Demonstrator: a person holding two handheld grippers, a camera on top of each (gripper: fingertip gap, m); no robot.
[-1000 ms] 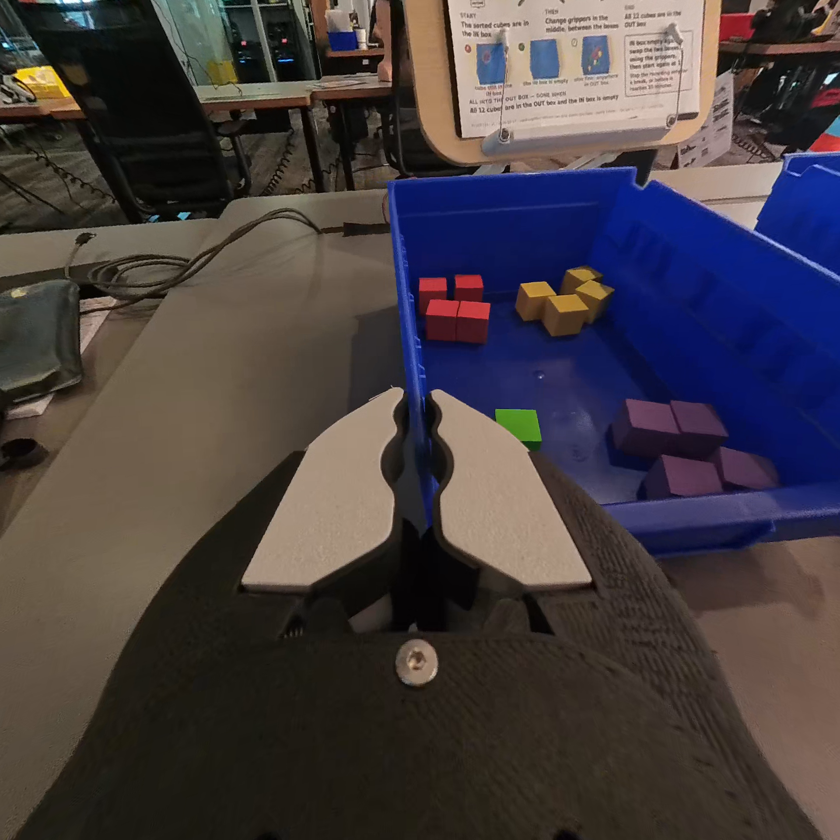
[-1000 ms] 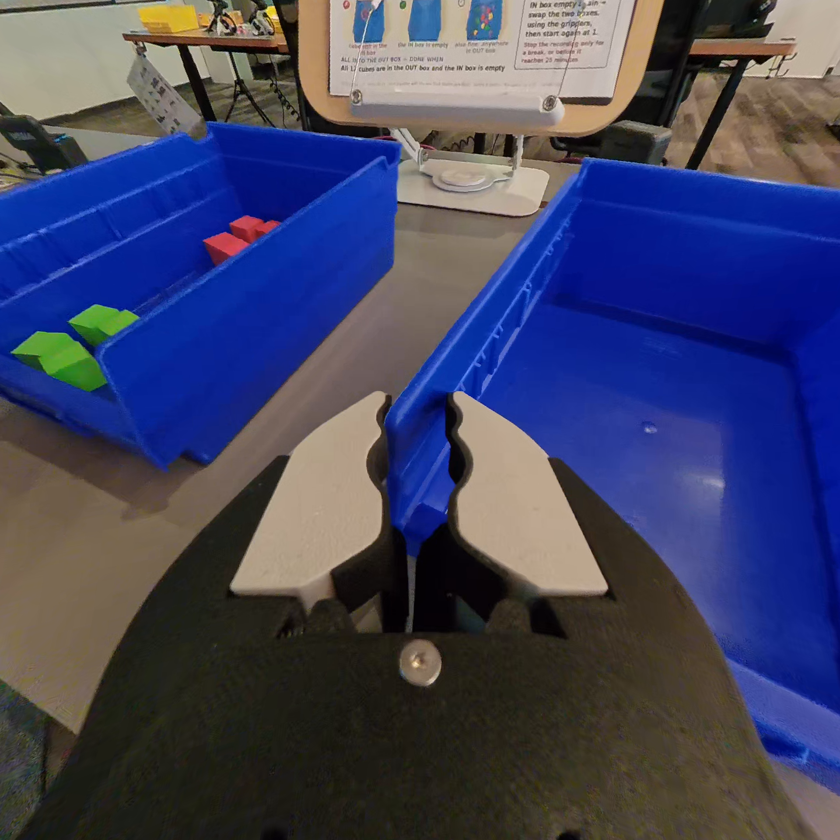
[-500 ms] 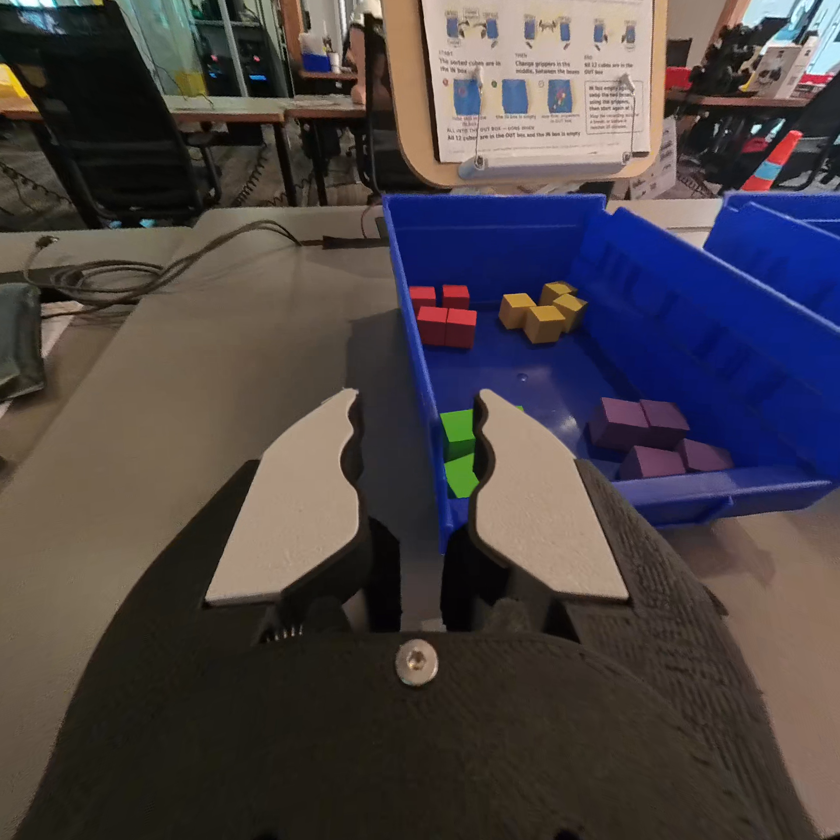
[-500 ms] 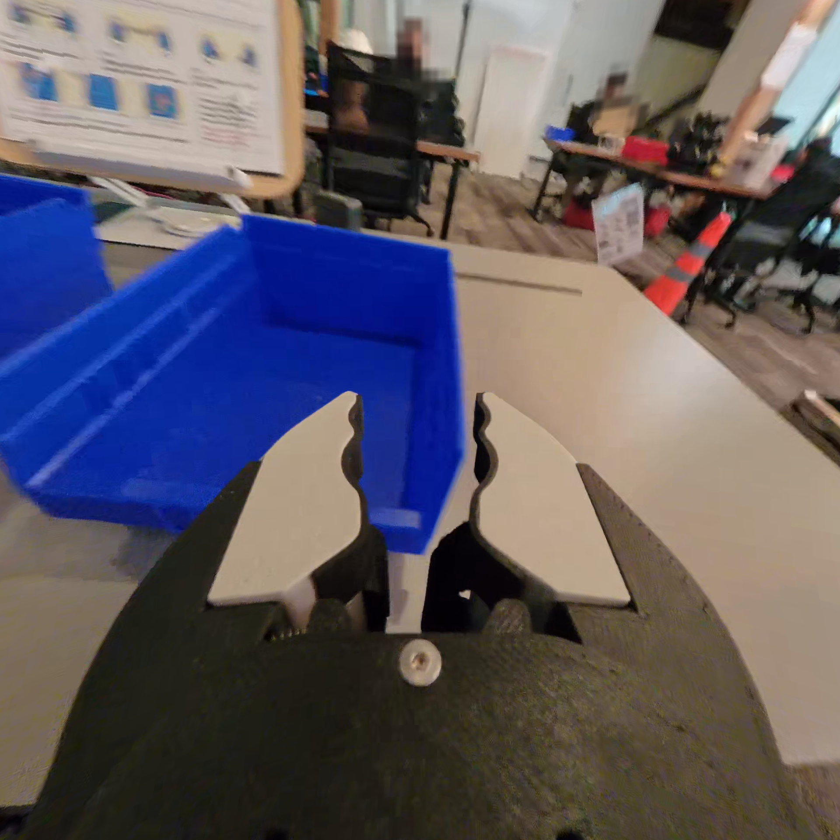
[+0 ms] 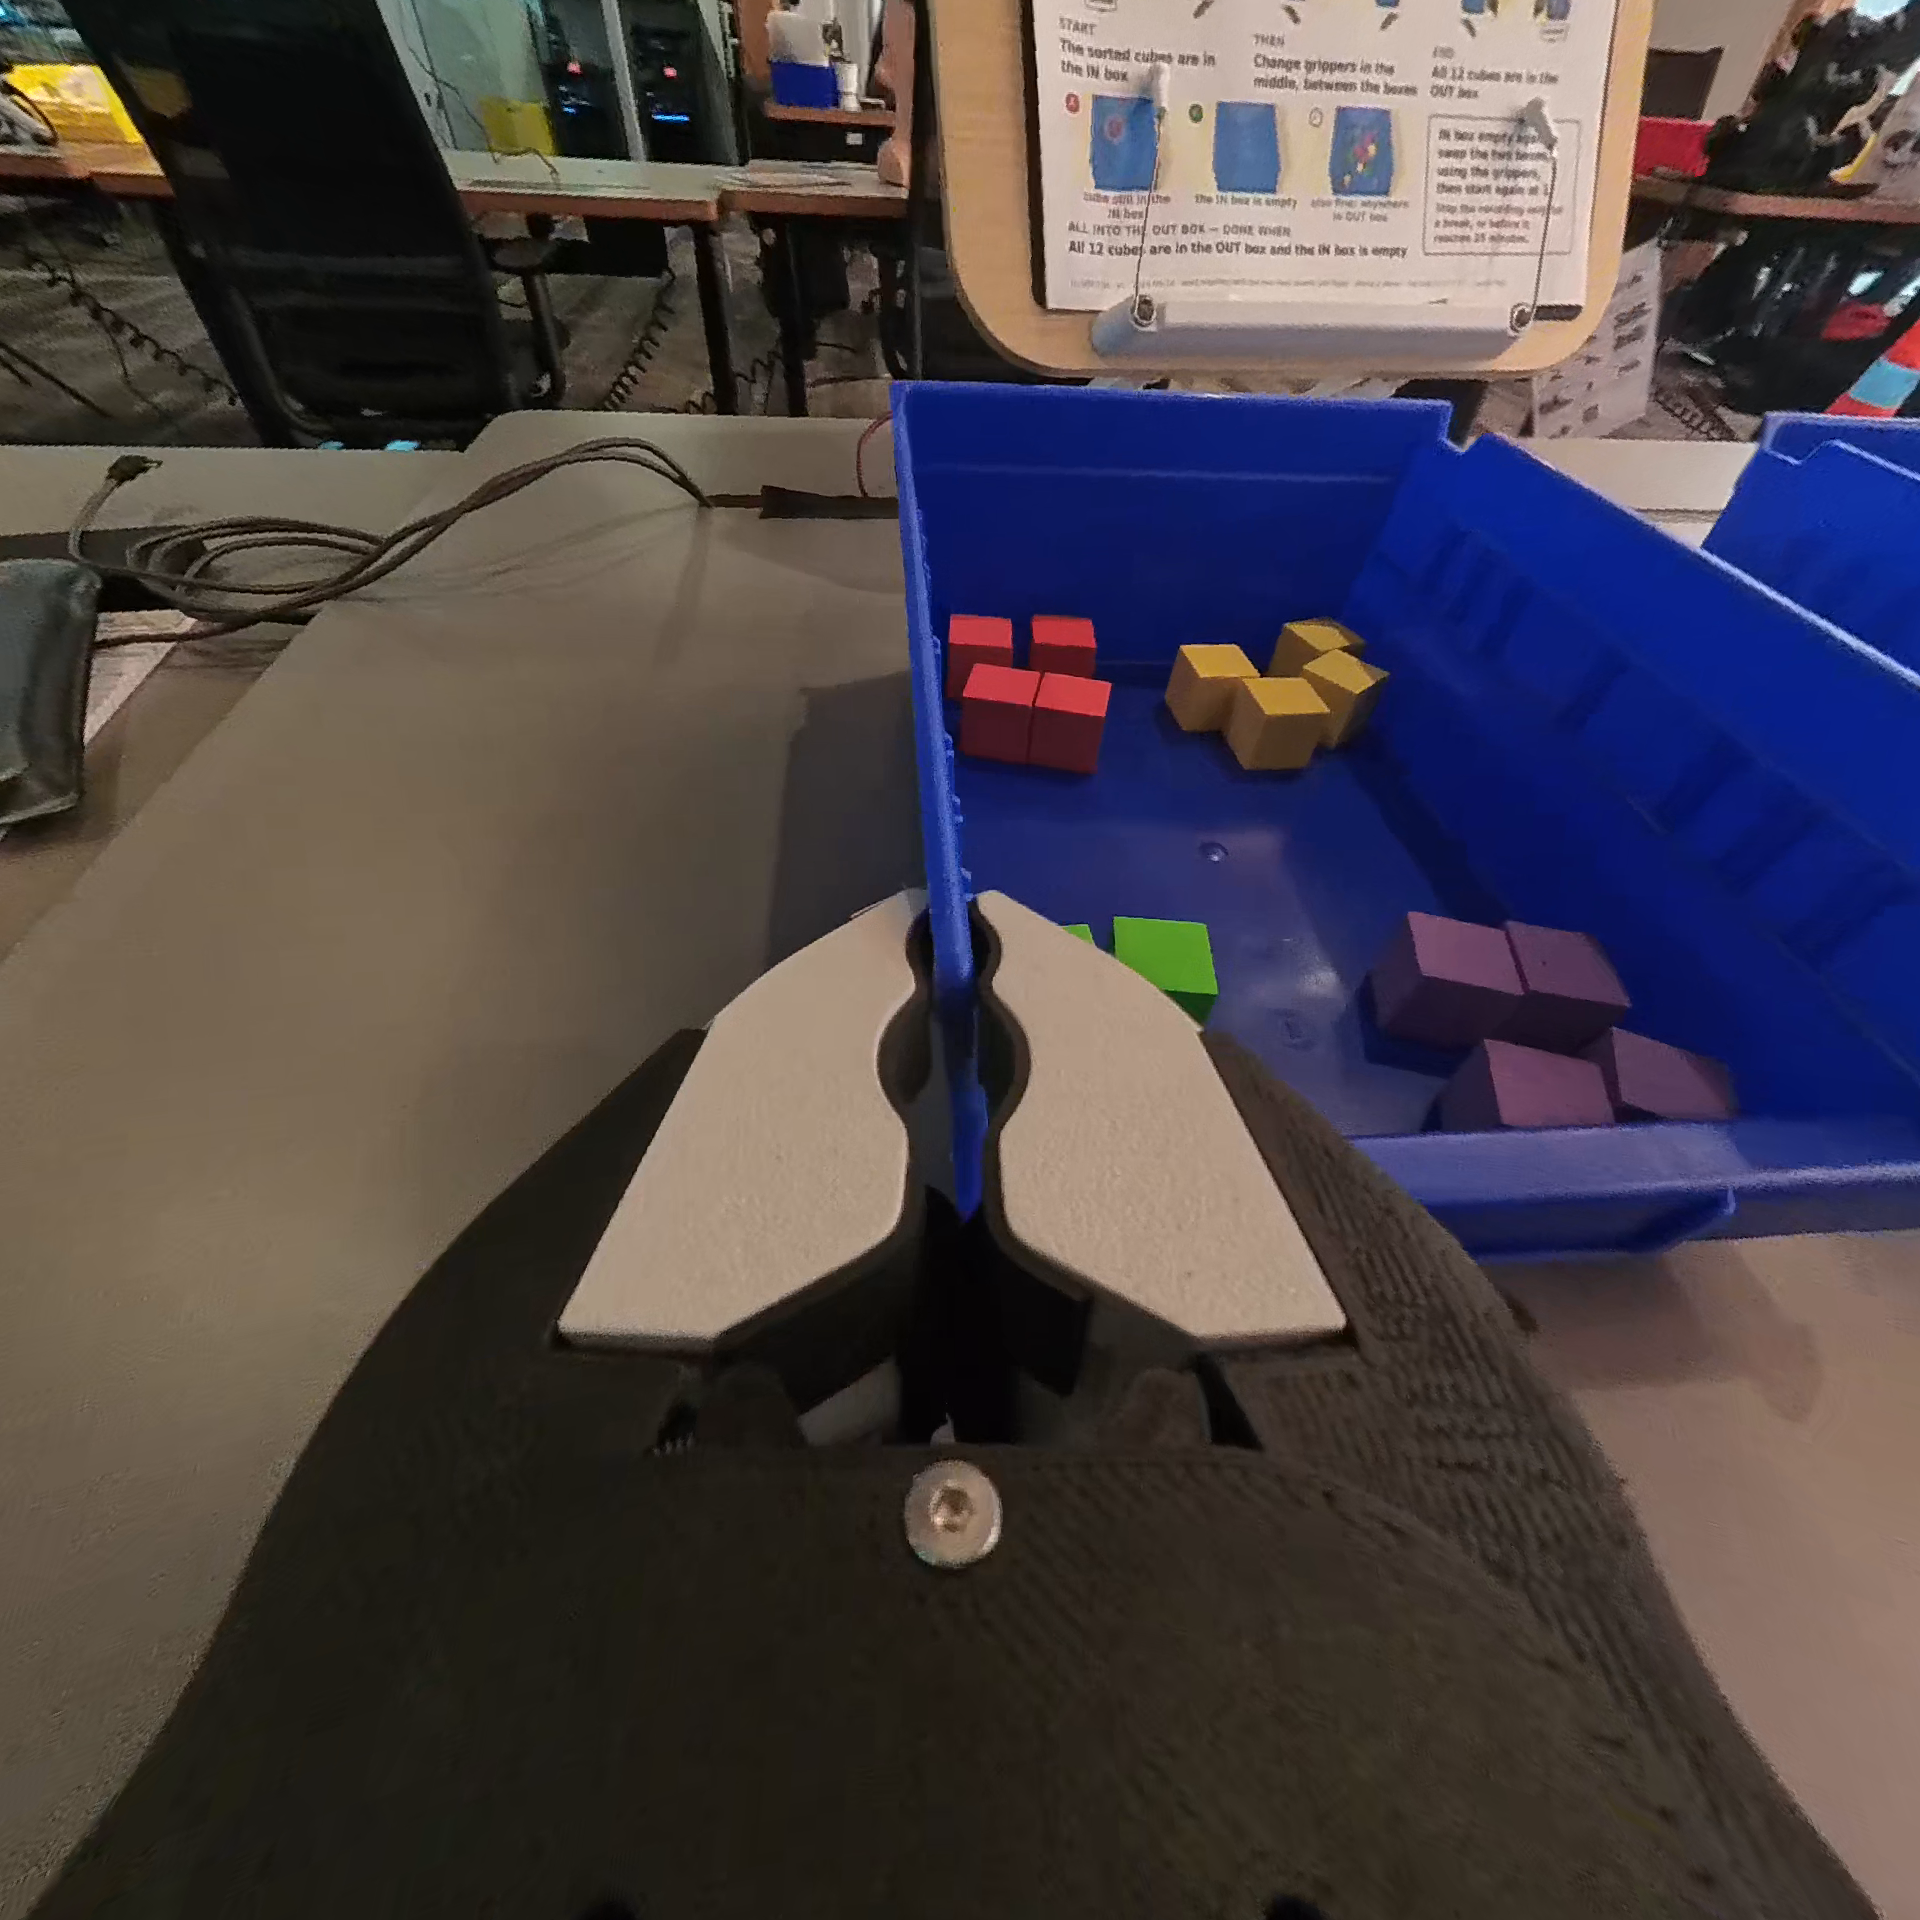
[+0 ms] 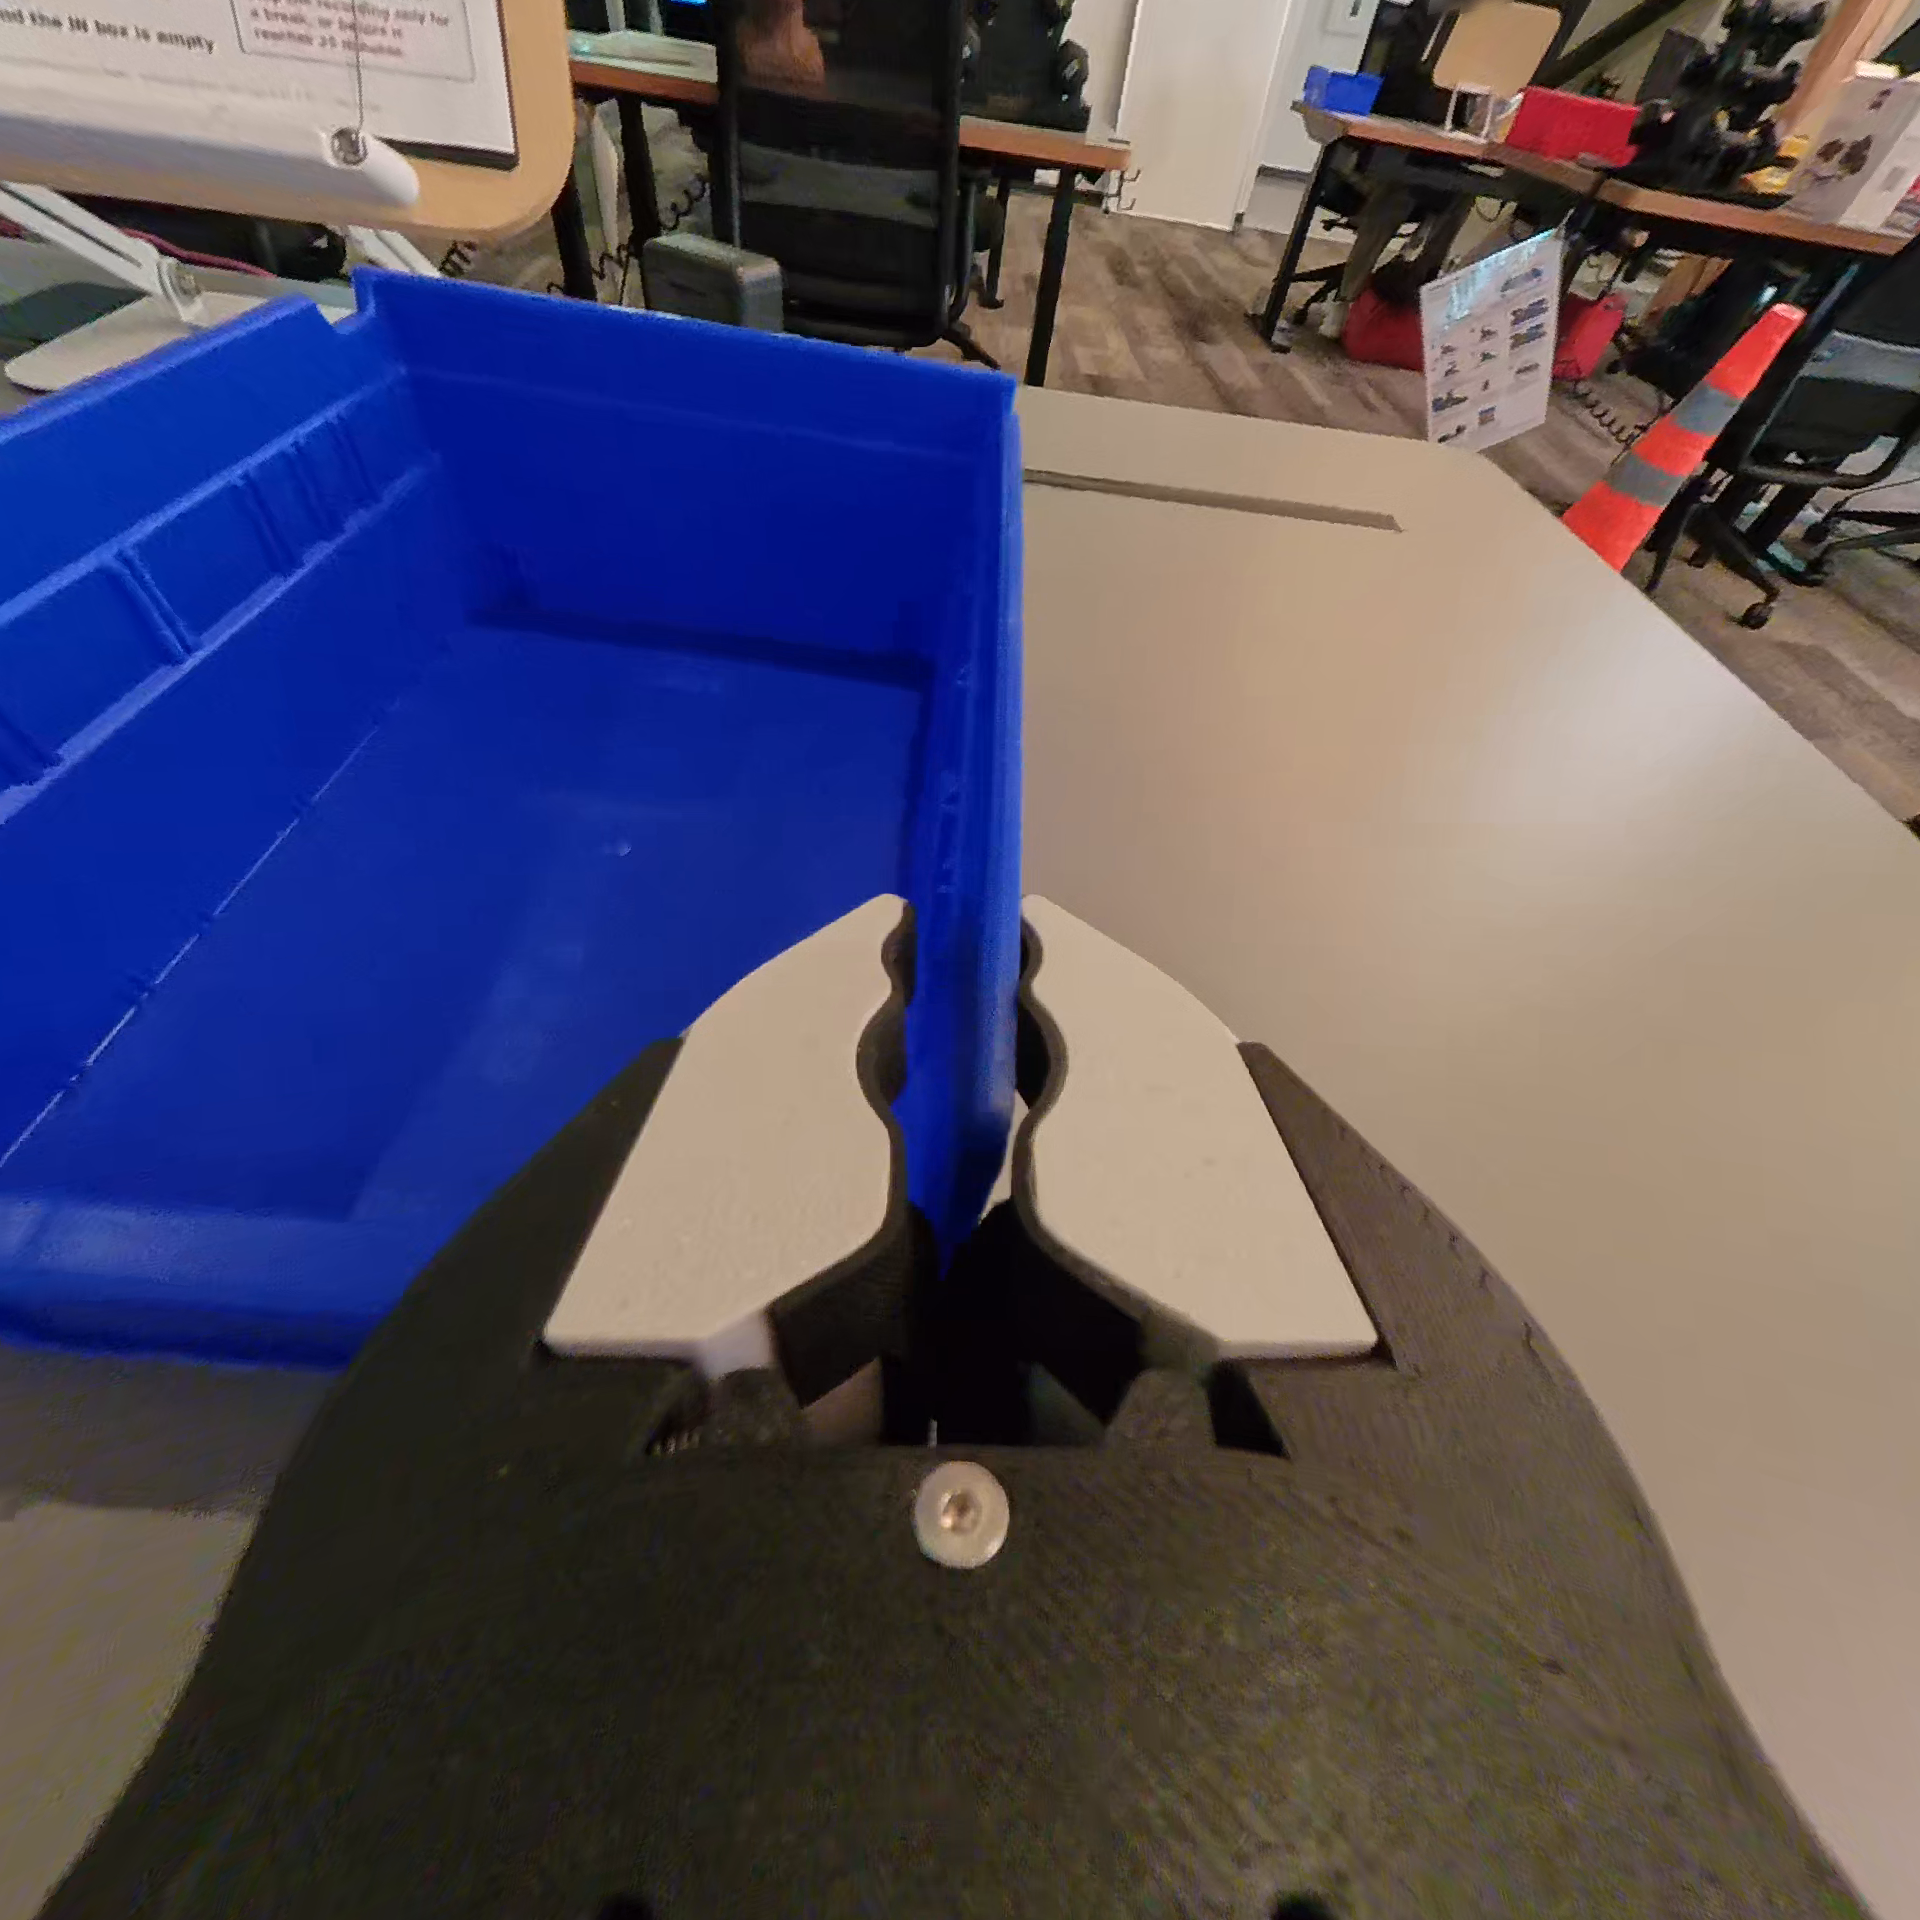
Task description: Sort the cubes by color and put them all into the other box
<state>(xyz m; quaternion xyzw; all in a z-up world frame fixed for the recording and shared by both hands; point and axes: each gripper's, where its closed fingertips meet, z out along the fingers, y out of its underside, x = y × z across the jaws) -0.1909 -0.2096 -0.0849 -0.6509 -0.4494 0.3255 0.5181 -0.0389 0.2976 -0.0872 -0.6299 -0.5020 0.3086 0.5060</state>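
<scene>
My left gripper [image 5: 951, 914] is shut on the left wall of a blue bin [image 5: 930, 727], near its front corner. In that bin lie several red cubes [image 5: 1029, 696], several yellow cubes [image 5: 1273, 696], several purple cubes [image 5: 1527, 1023] and a green cube [image 5: 1164, 961] just past my right finger. My right gripper [image 6: 966, 914] is shut on the right wall of a second blue bin [image 6: 686, 436], near its front corner. That bin has nothing inside it. An edge of it also shows at the far right of the left wrist view [image 5: 1839, 520].
Both bins stand on a grey table [image 6: 1403, 831]. A wooden board with a printed sheet [image 5: 1299, 177] stands behind them. Cables [image 5: 364, 540] and a dark pouch [image 5: 42, 686] lie at the left. An orange cone [image 6: 1683, 436], desks and chairs are on the floor beyond.
Both grippers opened half a second ago and have shut again. The left one regripped the same left wall. The right one moved from the empty bin's left wall to its right wall.
</scene>
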